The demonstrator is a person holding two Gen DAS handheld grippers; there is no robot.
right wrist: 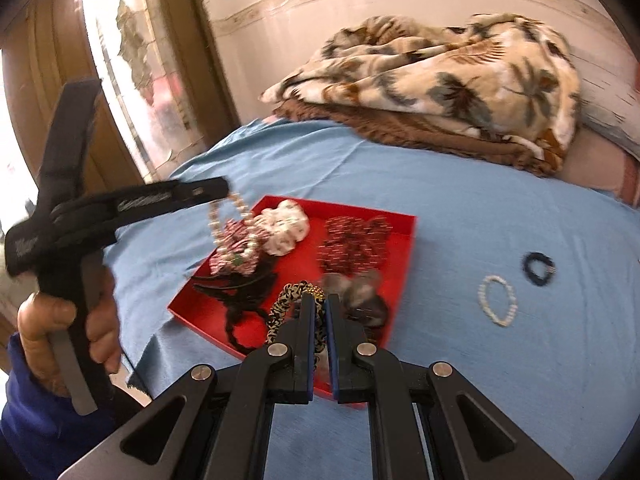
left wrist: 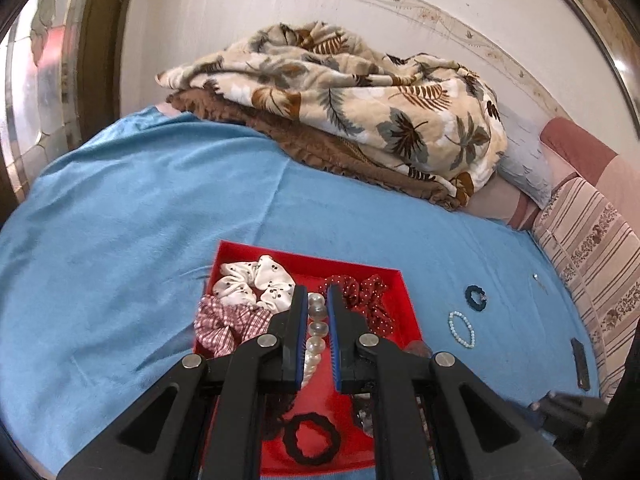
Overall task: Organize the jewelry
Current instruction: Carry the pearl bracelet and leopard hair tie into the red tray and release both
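Observation:
A red tray (left wrist: 408, 300) lies on the blue bedsheet and holds scrunchies and hair ties. My left gripper (left wrist: 318, 296) is shut on a pearl necklace (left wrist: 316, 332) and holds it above the tray; in the right wrist view the necklace (right wrist: 228, 232) hangs from the left gripper (right wrist: 224, 188) over the tray's (right wrist: 408, 236) left side. My right gripper (right wrist: 320, 300) is shut on a leopard-print scrunchie (right wrist: 280, 312) at the tray's near edge. A white bead bracelet (left wrist: 462, 328) (right wrist: 498, 300) and a dark blue scrunchie (left wrist: 475, 297) (right wrist: 538, 268) lie on the sheet right of the tray.
A folded leaf-print blanket (left wrist: 360, 116) (right wrist: 460, 80) lies at the back of the bed. Striped pillows (left wrist: 592, 256) are at the right. A black hair clip (left wrist: 580, 364) lies near the right edge. A wooden door frame (right wrist: 60, 80) stands at the left.

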